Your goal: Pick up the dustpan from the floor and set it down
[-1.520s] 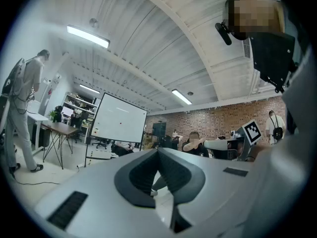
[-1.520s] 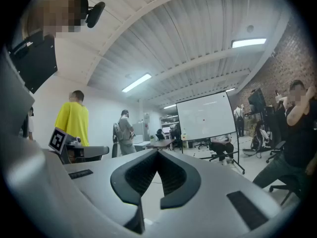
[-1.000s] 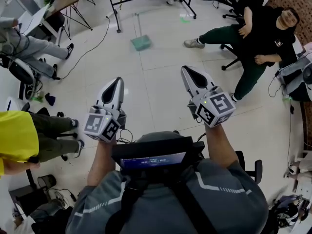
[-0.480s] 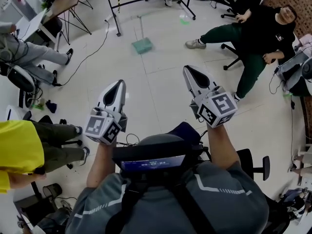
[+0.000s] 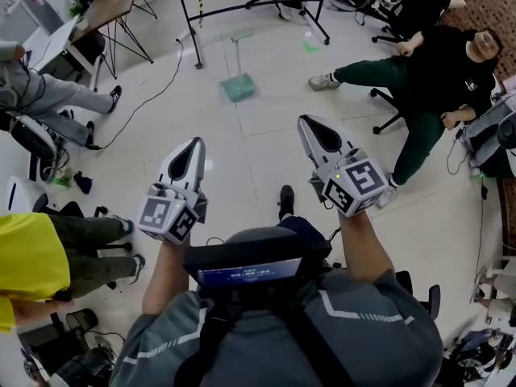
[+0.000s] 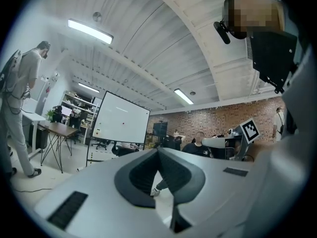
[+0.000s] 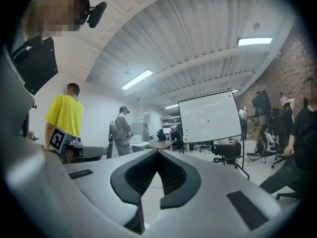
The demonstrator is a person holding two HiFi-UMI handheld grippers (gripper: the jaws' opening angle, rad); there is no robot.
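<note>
A teal dustpan (image 5: 239,87) with a tall upright handle (image 5: 239,51) stands on the pale floor, far ahead in the head view. Neither gripper view shows it. My left gripper (image 5: 193,142) and right gripper (image 5: 307,121) are held level side by side, well short of the dustpan, which lies between their lines. In the left gripper view the left gripper (image 6: 158,150) has its jaws meeting at the tip with nothing between them. The right gripper (image 7: 158,151) looks the same in its own view, shut and empty.
A seated person in dark green trousers (image 5: 387,71) stretches legs in from the right. Other people sit at the left (image 5: 48,87), one in yellow (image 5: 32,248). A whiteboard stand's legs (image 5: 242,2), a table (image 5: 105,2) and a floor cable (image 5: 149,87) lie beyond the dustpan.
Both grippers have moved forward across the floor toward the dustpan, which now sits lower in the head view. A shoe of mine has come into view between them.
</note>
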